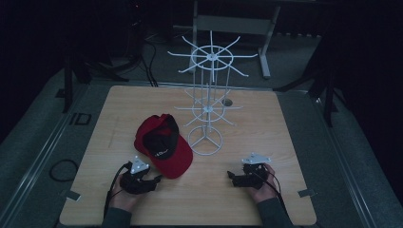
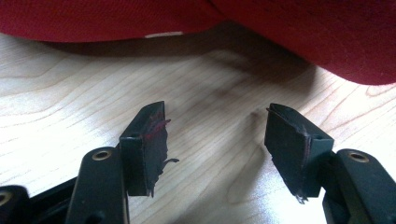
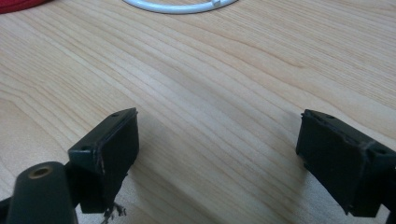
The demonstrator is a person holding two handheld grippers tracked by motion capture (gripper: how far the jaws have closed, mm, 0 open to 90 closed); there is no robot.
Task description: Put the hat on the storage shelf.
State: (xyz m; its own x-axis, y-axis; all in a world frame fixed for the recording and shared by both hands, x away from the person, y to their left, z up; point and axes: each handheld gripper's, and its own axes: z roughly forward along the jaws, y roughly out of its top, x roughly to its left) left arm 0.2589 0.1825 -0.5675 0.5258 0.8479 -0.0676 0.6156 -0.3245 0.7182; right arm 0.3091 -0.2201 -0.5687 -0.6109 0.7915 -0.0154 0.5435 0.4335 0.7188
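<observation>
both tools, left (image 1: 157, 179) and right (image 1: 231, 175), gape empty beside red cap (image 1: 164, 145) and white wire rack (image 1: 207, 99).

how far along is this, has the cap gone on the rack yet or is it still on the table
Nothing looks done yet: the red cap lies flat on the table, beside the white wire rack, whose hooks are bare. In hand: nothing. The left gripper sits open just short of the cap's edge; the right gripper is open over bare wood. Presumably left: grasping the cap and hanging it.

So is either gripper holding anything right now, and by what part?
Nothing is held. The left gripper is open just short of the red cap; the right gripper is open over bare table.
</observation>
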